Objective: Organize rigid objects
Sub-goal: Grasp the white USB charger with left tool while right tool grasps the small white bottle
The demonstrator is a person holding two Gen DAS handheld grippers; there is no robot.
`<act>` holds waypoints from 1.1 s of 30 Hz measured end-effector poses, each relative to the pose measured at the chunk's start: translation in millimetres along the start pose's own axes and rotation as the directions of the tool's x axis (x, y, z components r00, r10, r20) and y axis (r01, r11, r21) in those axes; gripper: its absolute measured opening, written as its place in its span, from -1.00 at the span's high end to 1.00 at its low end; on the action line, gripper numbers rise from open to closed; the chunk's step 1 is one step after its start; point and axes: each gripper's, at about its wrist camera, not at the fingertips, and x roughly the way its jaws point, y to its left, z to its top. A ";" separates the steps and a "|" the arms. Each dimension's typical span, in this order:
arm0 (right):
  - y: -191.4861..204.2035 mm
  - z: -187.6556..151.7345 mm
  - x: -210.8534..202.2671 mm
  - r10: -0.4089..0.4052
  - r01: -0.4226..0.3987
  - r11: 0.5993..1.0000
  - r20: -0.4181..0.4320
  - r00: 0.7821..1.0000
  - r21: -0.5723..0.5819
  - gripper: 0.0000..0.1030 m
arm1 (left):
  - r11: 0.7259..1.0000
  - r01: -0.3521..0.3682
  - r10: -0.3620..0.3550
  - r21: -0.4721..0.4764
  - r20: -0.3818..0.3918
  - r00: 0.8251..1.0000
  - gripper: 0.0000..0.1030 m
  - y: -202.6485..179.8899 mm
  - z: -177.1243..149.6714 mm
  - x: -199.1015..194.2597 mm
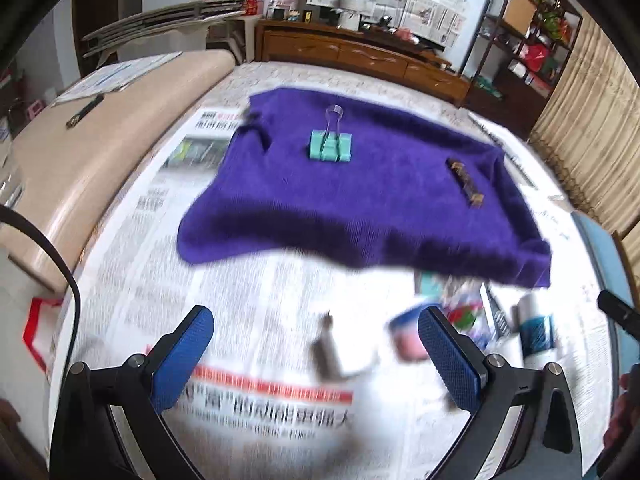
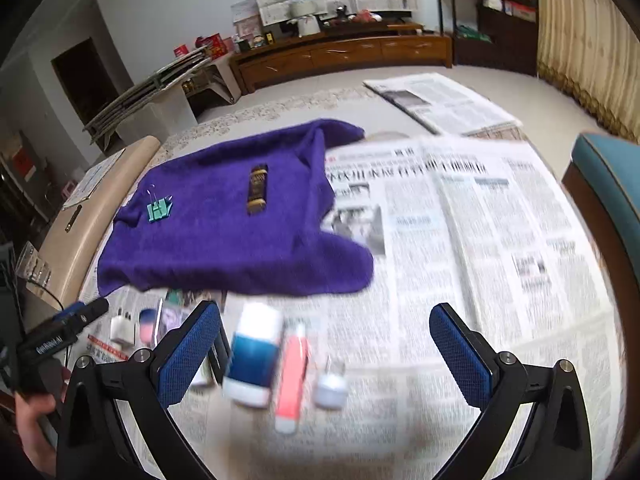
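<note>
A purple cloth [image 1: 360, 192] [image 2: 224, 232] lies on the newspaper-covered table. On it sit a green binder clip [image 1: 330, 145] [image 2: 159, 209] and a dark brown-gold stick [image 1: 466, 182] [image 2: 257, 189]. Nearer, on the newspaper, lie a blue-and-white eraser [image 2: 254, 354] [image 1: 536, 330], a red-and-white tube [image 2: 292, 376], a small grey cap-like item [image 2: 331, 388], a white plug [image 2: 122, 328] and a pink-blue item [image 2: 147, 326] [image 1: 408, 334]. A small blurred grey object [image 1: 326, 350] lies between my left fingers. My left gripper [image 1: 316, 354] is open and empty. My right gripper [image 2: 326, 352] is open and empty above the eraser and tube.
A beige counter [image 1: 100, 152] with a dark pen-like item [image 1: 85, 111] runs along the left. A blue chair [image 2: 612, 192] stands at the right. Folded newspapers [image 2: 440, 100] lie at the far edge. A wooden cabinet [image 1: 360, 56] and shelves stand behind.
</note>
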 end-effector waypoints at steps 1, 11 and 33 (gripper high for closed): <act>-3.0 -2.5 0.8 0.000 0.000 1.000 0.000 1.000 0.005 -0.99 | 1.000 -0.013 0.013 0.003 0.001 1.000 -1.00 -0.1 -5.0 1.1; -8.3 -12.5 -8.0 0.063 -0.063 0.997 0.004 0.998 0.040 -0.99 | 0.988 -0.152 0.151 0.031 0.029 0.988 -0.69 -17.6 -26.0 22.0; -50.5 -31.2 4.5 -0.085 0.086 0.996 -0.042 0.996 0.020 -0.99 | 0.996 -0.079 0.077 0.028 0.088 0.993 0.52 -14.9 -38.8 3.1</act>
